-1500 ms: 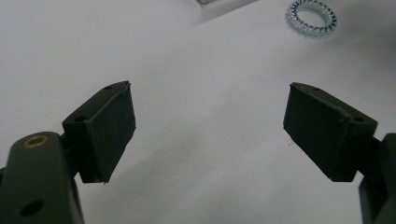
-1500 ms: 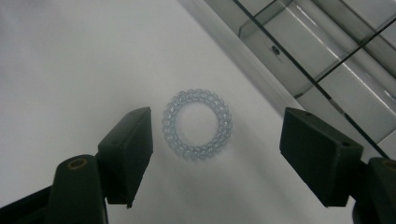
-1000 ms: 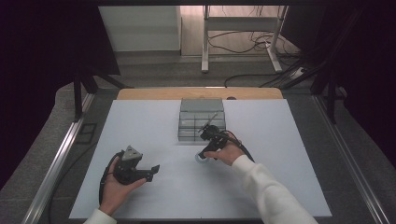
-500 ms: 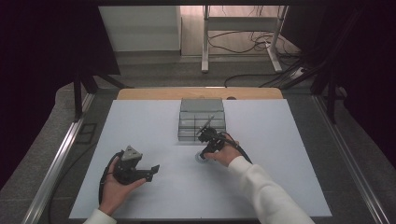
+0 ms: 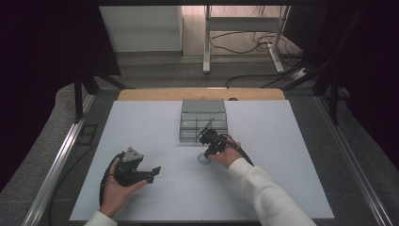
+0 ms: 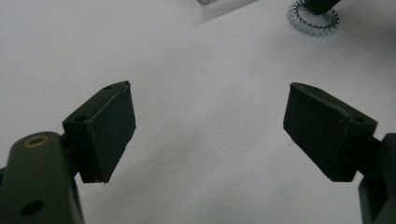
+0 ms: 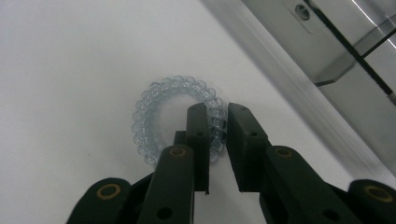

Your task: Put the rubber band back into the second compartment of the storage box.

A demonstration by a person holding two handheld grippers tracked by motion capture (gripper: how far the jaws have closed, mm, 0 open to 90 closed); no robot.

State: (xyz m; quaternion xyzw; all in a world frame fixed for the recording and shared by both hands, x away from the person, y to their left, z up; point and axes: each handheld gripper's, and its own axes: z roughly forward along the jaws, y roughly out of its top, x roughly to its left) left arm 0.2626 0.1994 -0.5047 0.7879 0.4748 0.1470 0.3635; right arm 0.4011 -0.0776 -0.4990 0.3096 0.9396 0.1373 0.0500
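Observation:
A clear spiral hair tie (image 7: 152,109) lies flat on the white table (image 5: 282,155), just in front of the organiser. My right gripper (image 7: 217,111) points down on it, its jaws shut on the right side of the coil. In the high view the hair tie (image 5: 203,160) sits under the right gripper (image 5: 207,151). My left gripper (image 5: 153,172) rests at the table's front left, held in a hand. Its jaws are open with nothing between them (image 6: 210,116). The hair tie (image 6: 313,21) shows far off in the left gripper view.
A clear grey organiser box (image 5: 203,120) with several compartments stands mid-table behind the hair tie, and its edge (image 7: 327,60) runs close to my right gripper. A wooden board (image 5: 155,94) lines the table's far edge.
My right gripper has shifted slightly left and down over the hair tie. The left gripper and hand have not moved.

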